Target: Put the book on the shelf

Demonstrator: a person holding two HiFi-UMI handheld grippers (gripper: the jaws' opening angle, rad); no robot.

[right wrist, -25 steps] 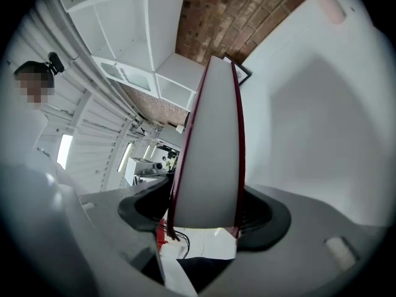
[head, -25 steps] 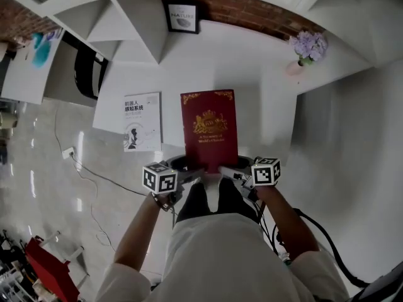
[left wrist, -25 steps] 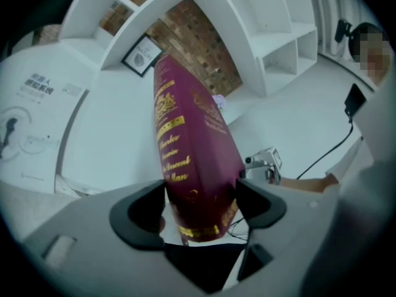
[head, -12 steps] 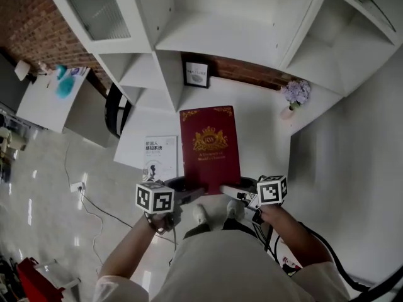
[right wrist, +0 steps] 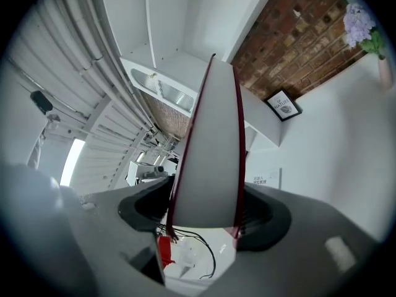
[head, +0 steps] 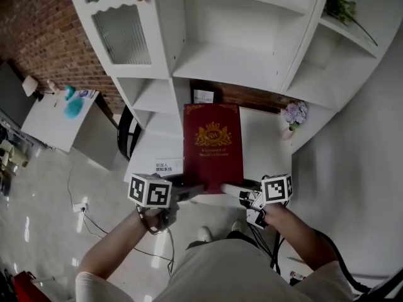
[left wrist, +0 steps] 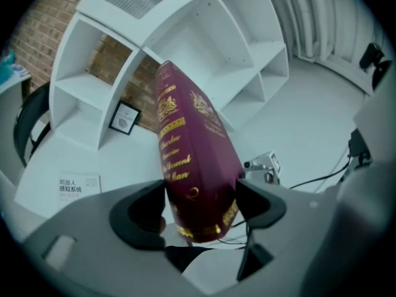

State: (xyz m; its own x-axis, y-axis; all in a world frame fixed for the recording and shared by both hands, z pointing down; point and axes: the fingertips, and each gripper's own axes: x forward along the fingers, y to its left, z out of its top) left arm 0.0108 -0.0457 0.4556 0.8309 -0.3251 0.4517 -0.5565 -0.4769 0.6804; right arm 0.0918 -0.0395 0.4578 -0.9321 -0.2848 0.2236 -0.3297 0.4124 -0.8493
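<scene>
A thick dark red book (head: 213,147) with gold print is held flat in the air in front of the white shelf unit (head: 233,65). My left gripper (head: 189,192) is shut on the book's near left corner; the left gripper view shows its spine (left wrist: 185,166) between the black pads. My right gripper (head: 232,190) is shut on the near right corner, where the white page edge (right wrist: 211,159) fills the jaws. The open shelf compartment (head: 221,24) lies ahead of the book's far end.
A white book (head: 165,167) lies on the low white counter (head: 271,143) below. A small framed picture (head: 203,97) leans against the brick wall. A purple flower vase (head: 293,116) stands at the counter's right. A glass cabinet door (head: 123,33) is upper left.
Both grippers have lifted the red book up from the counter toward the shelves. The white book stayed on the counter and now sits lower in view.
</scene>
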